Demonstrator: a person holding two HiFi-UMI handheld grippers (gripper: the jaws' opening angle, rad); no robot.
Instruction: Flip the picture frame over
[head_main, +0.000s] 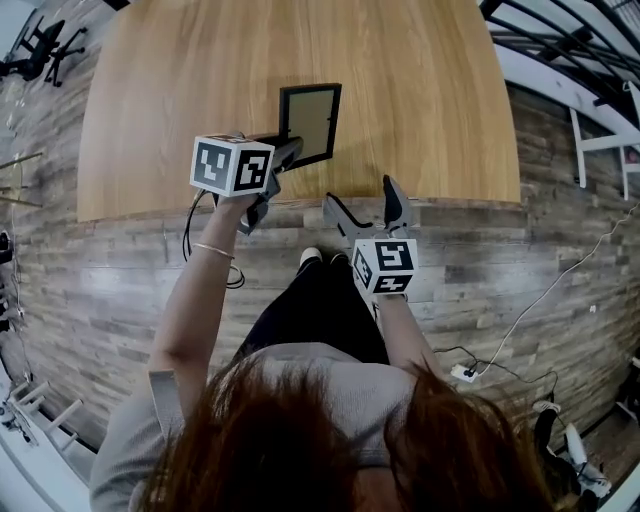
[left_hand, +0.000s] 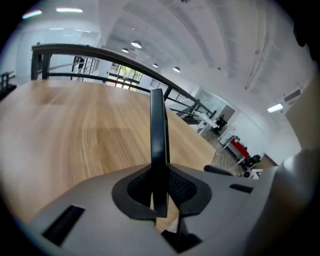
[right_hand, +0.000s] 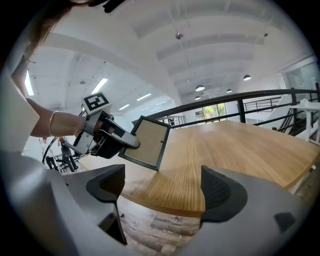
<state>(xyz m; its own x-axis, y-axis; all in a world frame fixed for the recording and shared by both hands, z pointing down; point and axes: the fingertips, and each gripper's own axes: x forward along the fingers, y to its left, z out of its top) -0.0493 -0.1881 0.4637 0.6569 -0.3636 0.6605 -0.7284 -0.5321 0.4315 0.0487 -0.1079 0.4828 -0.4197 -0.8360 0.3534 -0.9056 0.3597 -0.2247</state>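
1. You are clamping your left gripper (left_hand: 160, 194) on the rim of the black picture frame (left_hand: 158, 125), which is showing edge-on between its pads.
2. The frame is tilting up from the wooden table (head_main: 420, 90), directly ahead of that gripper, with its tan face turning toward your right gripper (right_hand: 162, 187).
3. You are holding the right gripper's jaws wide apart with nothing between them, just off the table's near edge, with the frame ahead and to its left.
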